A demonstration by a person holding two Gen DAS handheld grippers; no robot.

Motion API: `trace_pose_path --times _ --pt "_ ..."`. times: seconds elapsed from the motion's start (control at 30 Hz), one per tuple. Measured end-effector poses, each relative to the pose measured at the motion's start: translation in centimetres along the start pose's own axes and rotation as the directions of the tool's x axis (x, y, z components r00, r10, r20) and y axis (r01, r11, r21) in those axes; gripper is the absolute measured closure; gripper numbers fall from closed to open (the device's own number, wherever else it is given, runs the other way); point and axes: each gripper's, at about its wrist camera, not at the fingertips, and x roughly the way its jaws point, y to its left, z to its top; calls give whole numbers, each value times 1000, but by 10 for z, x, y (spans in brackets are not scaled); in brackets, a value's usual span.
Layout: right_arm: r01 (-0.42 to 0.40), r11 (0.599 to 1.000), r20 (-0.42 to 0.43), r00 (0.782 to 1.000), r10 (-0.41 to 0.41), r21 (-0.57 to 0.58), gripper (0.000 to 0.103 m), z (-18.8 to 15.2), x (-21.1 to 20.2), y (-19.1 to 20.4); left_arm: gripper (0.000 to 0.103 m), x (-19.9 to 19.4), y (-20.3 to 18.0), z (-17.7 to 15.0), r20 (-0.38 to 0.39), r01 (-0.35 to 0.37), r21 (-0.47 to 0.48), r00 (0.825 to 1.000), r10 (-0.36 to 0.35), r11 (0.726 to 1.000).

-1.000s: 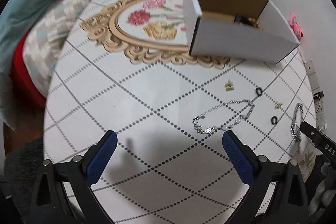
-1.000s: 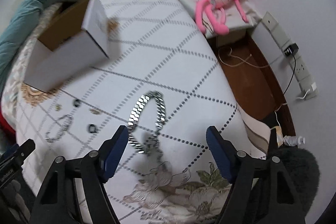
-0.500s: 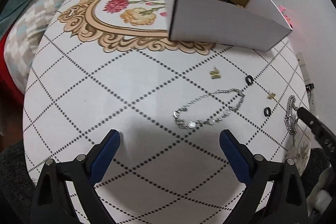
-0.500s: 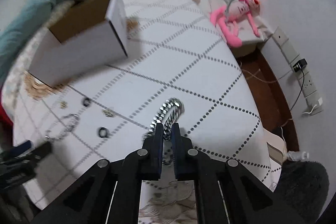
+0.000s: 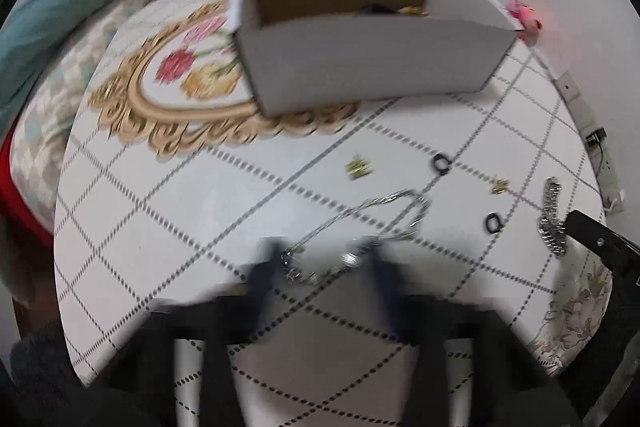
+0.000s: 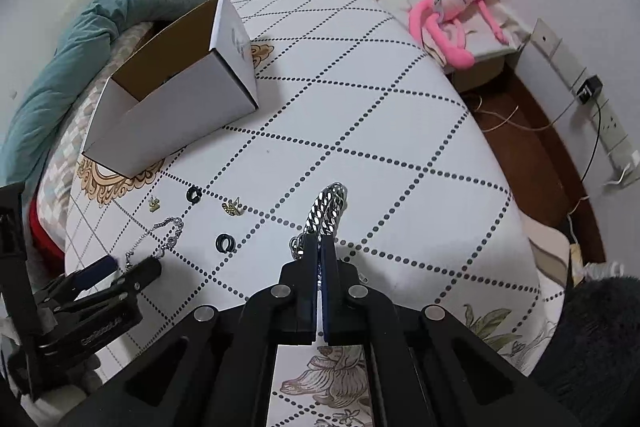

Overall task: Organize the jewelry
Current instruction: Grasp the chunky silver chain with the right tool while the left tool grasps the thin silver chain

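Note:
A thin silver chain bracelet (image 5: 384, 219) (image 6: 168, 235) lies on the white dotted tablecloth. My left gripper (image 5: 326, 259) (image 6: 126, 267) is blurred; its jaws are closing around the chain's near end, with a gap still showing. My right gripper (image 6: 320, 247) has its jaws closing tight on a thick silver link bracelet (image 6: 326, 207) (image 5: 552, 219), pads pressed on it. Two black rings (image 6: 195, 193) (image 6: 224, 243) and two small gold earrings (image 6: 154, 203) (image 6: 233, 207) lie between the bracelets. An open white cardboard box (image 5: 368, 67) (image 6: 172, 115) stands behind them with some jewelry inside.
A teal blanket (image 6: 100, 39) and a patterned cushion lie beyond the table's left side. A pink plush toy (image 6: 452, 23) sits on a low stand to the right. A power strip (image 6: 612, 131) with cables hangs on the right wall. The table's edge curves close on the right.
My left gripper moved toward the thin chain and its fingers came inward around it. My right gripper went from open to shut on the thick bracelet.

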Motion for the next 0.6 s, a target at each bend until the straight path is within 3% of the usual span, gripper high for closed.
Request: trace_pose_path --times 0.1,0.27,0.6 --pt "-30 999 0 1000 30 17 102 2 -3 -1 99 -1 -5 2 3 24 -23 1000 -24 999" --pt "-171 982 18 985 170 82 102 9 -19 -7 100 -17 7 -2 26 94 -75 995 -92 993" --pt "-249 965 78 967 243 80 102 25 -60 -5 100 -68 53 20 131 205 -120 973 -189 971"
